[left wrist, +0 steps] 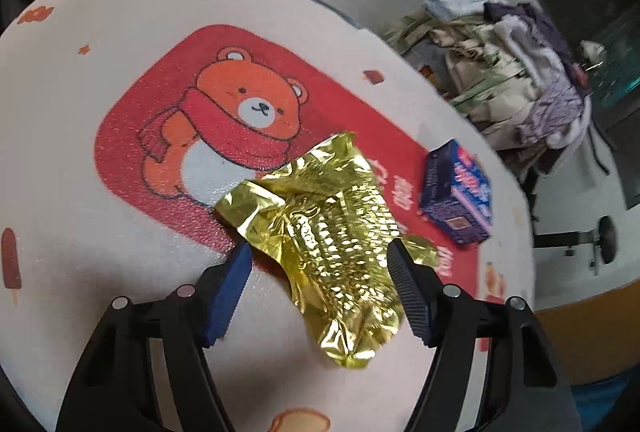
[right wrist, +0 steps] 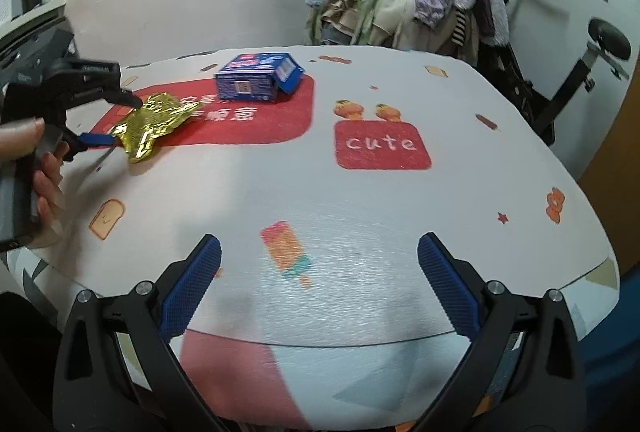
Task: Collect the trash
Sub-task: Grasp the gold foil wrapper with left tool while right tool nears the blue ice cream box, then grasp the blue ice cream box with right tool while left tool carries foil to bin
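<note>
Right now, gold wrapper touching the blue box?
Apart. In the right wrist view a strip of red mat shows between the gold wrapper and the blue box; the left wrist view shows the same gap.

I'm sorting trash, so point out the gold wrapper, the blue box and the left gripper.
gold wrapper (left wrist: 320,232), left wrist view, crinkled middle.
blue box (right wrist: 256,78), right wrist view, front face.
left gripper (left wrist: 320,252), left wrist view, between fingertips.

Crumpled gold foil wrapper (left wrist: 320,228) lying flat on the red bear print. Blue box (left wrist: 456,192) resting just right of it, apart, one end flap open.
</note>
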`<state>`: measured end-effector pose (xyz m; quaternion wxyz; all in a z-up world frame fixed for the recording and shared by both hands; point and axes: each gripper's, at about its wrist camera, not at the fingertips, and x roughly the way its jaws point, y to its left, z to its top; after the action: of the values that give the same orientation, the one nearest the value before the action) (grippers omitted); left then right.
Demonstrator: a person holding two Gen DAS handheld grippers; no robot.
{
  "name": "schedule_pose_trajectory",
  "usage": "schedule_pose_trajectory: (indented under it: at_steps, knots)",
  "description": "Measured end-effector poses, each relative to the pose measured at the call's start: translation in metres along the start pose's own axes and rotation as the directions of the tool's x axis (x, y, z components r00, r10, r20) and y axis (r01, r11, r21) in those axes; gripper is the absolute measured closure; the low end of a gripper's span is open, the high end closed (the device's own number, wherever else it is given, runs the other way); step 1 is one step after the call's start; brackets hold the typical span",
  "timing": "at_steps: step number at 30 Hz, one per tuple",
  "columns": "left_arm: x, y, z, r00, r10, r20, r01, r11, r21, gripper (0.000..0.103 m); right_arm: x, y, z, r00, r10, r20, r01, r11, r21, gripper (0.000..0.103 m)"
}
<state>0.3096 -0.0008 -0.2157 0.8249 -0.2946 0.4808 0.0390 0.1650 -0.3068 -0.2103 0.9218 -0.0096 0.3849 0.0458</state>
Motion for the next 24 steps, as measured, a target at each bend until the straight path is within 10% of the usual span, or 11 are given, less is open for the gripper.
schedule_pose_trajectory:
  at_steps: [9, 11, 24]
  knots:
    - [0.013, -0.025, -0.005, 0.983, 0.155, 0.103, -0.17, 0.972, 0.161, 0.047, 0.01, -0.013, -0.003, 1.0, -0.009, -0.021, 0.01, 0.999, 0.031, 0.006]
    - [0.008, -0.019, -0.004, 0.992, 0.079, 0.094, -0.095, 0.979, 0.179, 0.061, 0.012, -0.012, -0.002, 1.0, -0.008, -0.029, 0.009, 1.0, 0.03, 0.006]
    - [-0.076, 0.032, 0.008, 0.975, -0.167, 0.147, 0.109, 0.935, 0.337, 0.065, 0.06, 0.019, 0.102, 0.985, 0.173, 0.022, -0.174, 0.975, 0.138, 0.006]
